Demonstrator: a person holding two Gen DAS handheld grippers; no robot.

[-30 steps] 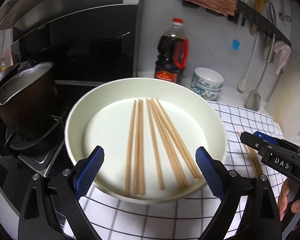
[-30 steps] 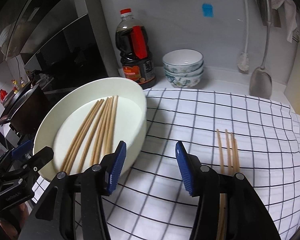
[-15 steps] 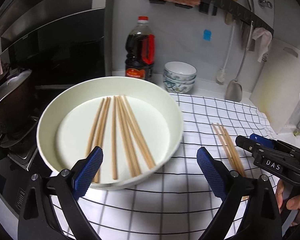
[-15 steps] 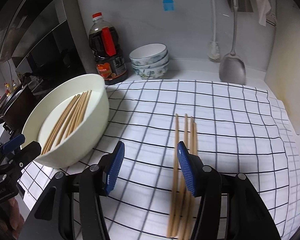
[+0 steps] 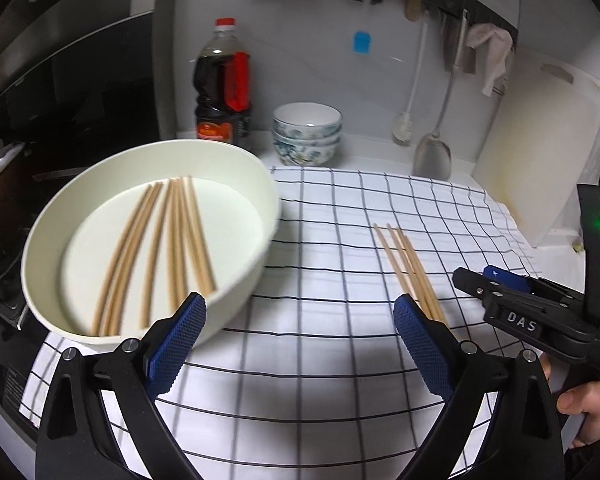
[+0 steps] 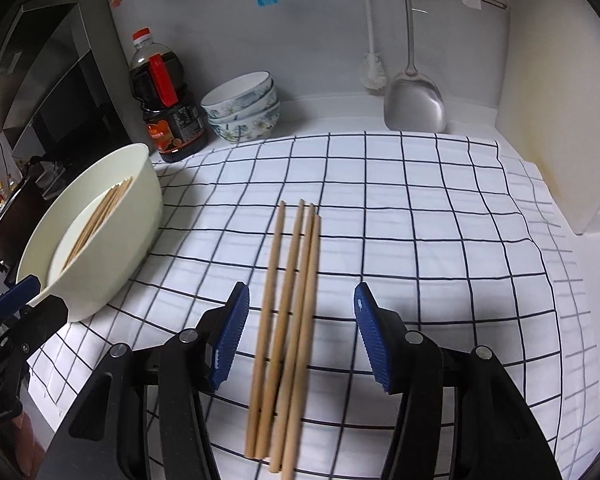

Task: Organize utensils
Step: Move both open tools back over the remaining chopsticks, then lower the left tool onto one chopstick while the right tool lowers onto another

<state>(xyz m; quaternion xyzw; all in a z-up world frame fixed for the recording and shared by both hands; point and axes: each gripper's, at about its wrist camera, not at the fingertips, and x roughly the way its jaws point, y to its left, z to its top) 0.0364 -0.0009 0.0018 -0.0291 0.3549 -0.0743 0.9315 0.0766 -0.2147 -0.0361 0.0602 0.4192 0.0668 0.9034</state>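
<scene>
Loose chopsticks [image 6: 290, 300] on checked cloth [image 6: 420, 220], long axis along right tongs [image 6: 300, 330], lying between its released jaws; left tongs [image 5: 300, 344] released, farther off, near bowl [image 5: 236, 296]

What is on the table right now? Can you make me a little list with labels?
basin: cream, round, at the cloth's left edge
chopsticks in basin: several
chopsticks on cloth: four, side by side
cloth: white, black grid
left gripper: open, empty
right gripper: open, jaws either side of the cloth chopsticks
behind: bottle, bowls
</scene>
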